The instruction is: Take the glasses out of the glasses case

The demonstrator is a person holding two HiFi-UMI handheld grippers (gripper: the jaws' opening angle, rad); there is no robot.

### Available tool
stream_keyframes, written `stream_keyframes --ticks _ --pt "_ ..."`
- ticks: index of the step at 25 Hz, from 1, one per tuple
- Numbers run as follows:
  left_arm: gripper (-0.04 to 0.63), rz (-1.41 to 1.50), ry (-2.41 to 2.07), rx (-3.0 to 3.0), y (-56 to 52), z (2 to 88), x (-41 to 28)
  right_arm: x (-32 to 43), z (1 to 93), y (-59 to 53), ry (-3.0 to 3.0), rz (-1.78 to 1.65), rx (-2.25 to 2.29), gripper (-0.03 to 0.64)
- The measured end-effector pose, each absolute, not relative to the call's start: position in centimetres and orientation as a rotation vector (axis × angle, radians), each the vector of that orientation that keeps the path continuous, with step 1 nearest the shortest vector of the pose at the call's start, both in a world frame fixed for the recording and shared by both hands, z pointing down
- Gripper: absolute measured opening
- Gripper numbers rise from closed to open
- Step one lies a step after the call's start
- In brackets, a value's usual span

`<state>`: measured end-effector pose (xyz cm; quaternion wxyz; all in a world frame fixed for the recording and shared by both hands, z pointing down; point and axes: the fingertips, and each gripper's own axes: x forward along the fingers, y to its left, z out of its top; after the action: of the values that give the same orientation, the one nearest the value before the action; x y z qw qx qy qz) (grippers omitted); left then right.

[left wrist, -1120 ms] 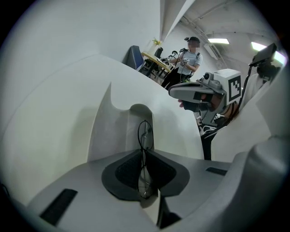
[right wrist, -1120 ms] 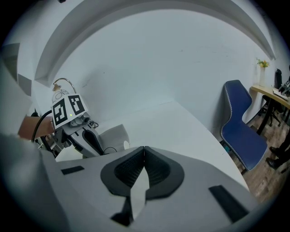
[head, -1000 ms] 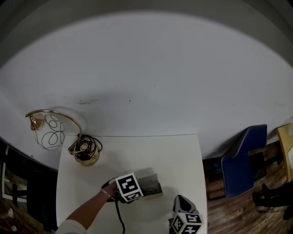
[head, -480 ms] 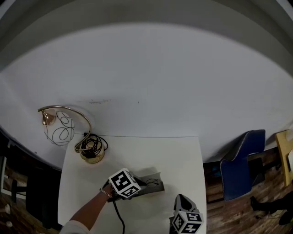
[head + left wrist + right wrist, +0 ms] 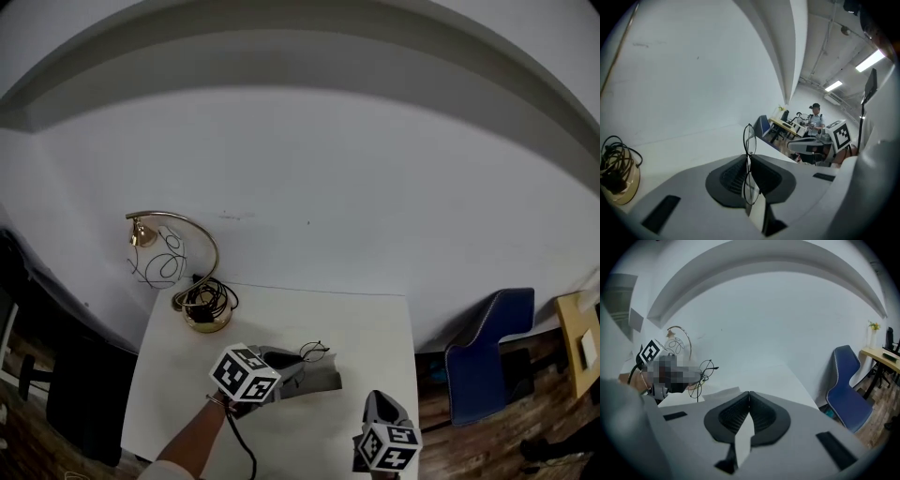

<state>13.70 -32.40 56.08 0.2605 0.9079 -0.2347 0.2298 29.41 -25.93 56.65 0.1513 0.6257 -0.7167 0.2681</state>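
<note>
Thin wire-framed round glasses hang upright between the jaws of my left gripper, which is shut on their bridge. In the head view the left gripper holds the glasses just above the far edge of the open grey glasses case on the white table. My right gripper hovers to the right of the case, near the table's front edge, its pads pressed together with nothing between them. From the right gripper view the glasses show to the left, clear of the tabletop.
A gold arched lamp with a coiled black cable on its base stands at the table's back left; the cable also shows at the left. A white wall runs behind the table. A blue chair stands right of it.
My left gripper has risen and tilted up, and the glasses have come up with it from inside the case. The right gripper has lifted a little. The head view has tipped upward.
</note>
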Motion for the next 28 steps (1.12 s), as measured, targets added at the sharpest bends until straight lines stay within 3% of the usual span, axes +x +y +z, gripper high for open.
stream_keyframes --ticks 13,28 --pt "0.043 0.056 -1.280 2.506 -29.9 43.7 7.2 25.4 49.0 -28.3 -2.237 0.503 1.774 0.032" --pt "0.043 -0.140 -2.002 2.436 -25.1 39.2 0.7 20.9 43.6 -28.3 -2.324 0.258 1.775 0.032"
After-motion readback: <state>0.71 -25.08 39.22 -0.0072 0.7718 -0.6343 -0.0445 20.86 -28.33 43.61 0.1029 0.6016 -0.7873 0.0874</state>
